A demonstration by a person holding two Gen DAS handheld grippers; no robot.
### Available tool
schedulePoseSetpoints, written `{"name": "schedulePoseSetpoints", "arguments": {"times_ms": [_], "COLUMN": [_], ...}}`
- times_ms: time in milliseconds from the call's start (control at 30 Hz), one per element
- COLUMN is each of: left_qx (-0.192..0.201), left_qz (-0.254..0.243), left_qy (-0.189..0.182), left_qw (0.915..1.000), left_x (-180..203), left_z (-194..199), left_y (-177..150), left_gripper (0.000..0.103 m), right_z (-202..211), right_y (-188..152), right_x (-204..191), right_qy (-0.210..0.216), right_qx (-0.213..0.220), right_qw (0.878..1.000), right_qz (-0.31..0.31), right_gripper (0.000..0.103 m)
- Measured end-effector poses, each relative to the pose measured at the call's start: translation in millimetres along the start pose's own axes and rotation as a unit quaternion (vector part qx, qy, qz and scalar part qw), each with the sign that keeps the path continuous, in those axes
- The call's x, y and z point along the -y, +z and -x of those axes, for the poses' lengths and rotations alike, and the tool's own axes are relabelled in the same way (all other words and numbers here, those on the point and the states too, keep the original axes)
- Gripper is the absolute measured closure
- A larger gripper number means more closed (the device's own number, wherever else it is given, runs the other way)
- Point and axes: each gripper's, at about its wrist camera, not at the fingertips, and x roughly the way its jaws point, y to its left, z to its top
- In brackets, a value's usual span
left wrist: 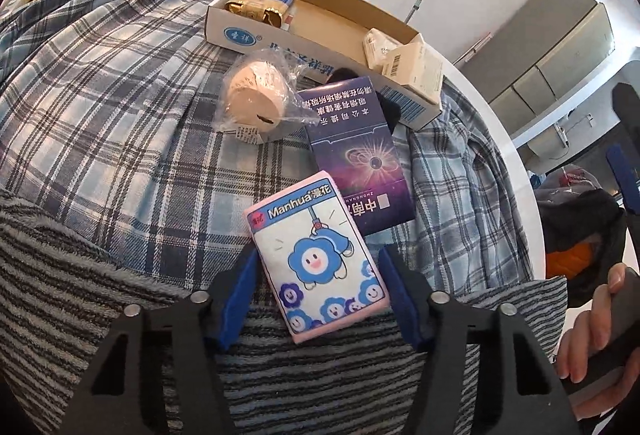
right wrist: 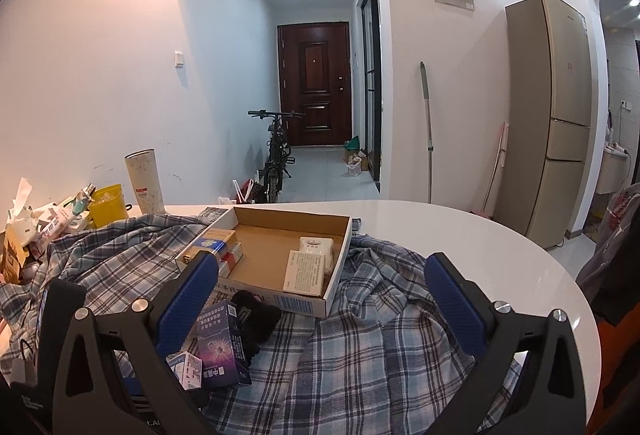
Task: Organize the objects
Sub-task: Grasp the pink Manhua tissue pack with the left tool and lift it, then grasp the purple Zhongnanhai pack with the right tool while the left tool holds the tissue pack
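**Entry: loose items on plaid cloth, left tongs at the tissue pack**

1. Pink-edged soft tissue pack printed with blue flower cartoons [left wrist: 318, 263]. Lies flat on the cloth, between the blue pads of the left tongs [left wrist: 316, 299]. The pads stand close against its two long sides; whether they already press it cannot be told. Judged the item now being picked up, long edges presented to suit the grip.
2. Purple cardboard cigarette box with a galaxy print [left wrist: 354, 155]. Just beyond the tissue pack, one corner touching or overlapping it; not yet sorted.
3. Beige round roll in a clear plastic wrapper [left wrist: 256, 103]. Beyond the left tongs, to the left of the purple box, loose on the cloth.
4. Shallow open white-and-blue cardboard box [right wrist: 338, 267]. Farthest ahead of both tongs; already holds gold packets at one end and white cartons at the other, so judged the collecting place.
5. Blue-and-grey plaid shirt cloth [left wrist: 120, 95] spread over the white round table [right wrist: 480, 235]; it carries all of the above.
6. Right tongs [right wrist: 320, 295]. Jaws wide apart, nothing between them, hovering over the cloth short of the cardboard box, apparently waiting.
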Motion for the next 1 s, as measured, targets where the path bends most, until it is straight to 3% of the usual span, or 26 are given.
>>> {"name": "schedulePoseSetpoints", "arguments": {"times_ms": [133, 233, 367, 433, 500, 667, 1000], "left_qx": [0.022, 0.059, 0.083, 0.104, 0.151, 0.243, 0.257], "left_qz": [-0.035, -0.069, -0.097, -0.128, -0.147, -0.171, -0.173], "left_qy": [0.019, 0.046, 0.054, 0.070, 0.085, 0.091, 0.082], "left_qw": [0.9990, 0.9948, 0.9904, 0.9838, 0.9740, 0.9505, 0.9471], "left_x": [8.1, 14.8, 17.7, 20.9, 21.4, 21.3, 5.0], "left_z": [8.9, 23.9, 39.4, 50.5, 70.4, 105.2, 101.9], "left_y": [-1.0, -0.8, 8.0, 16.7, 24.2, 25.3, 44.0], "left_gripper": [0.046, 0.047, 0.047, 0.047, 0.047, 0.047, 0.047], "right_z": [0.8, 1.6, 3.8, 4.7, 5.5, -1.4, -42.2], "right_y": [0.3, 0.9, 4.0, 5.4, 6.5, 7.4, -14.1], "right_x": [-2.4, -3.2, -4.6, -6.0, -8.0, -14.0, -44.3], "right_qy": [-0.006, -0.007, -0.010, -0.010, -0.012, -0.021, -0.002], "right_qx": [0.001, 0.001, 0.005, 0.005, 0.006, -0.001, -0.083], "right_qw": [1.000, 1.000, 1.000, 1.000, 1.000, 0.999, 0.994], "right_qz": [0.006, 0.008, 0.013, 0.015, 0.018, 0.030, 0.072], "right_gripper": [0.000, 0.000, 0.000, 0.000, 0.000, 0.000, 0.000]}}
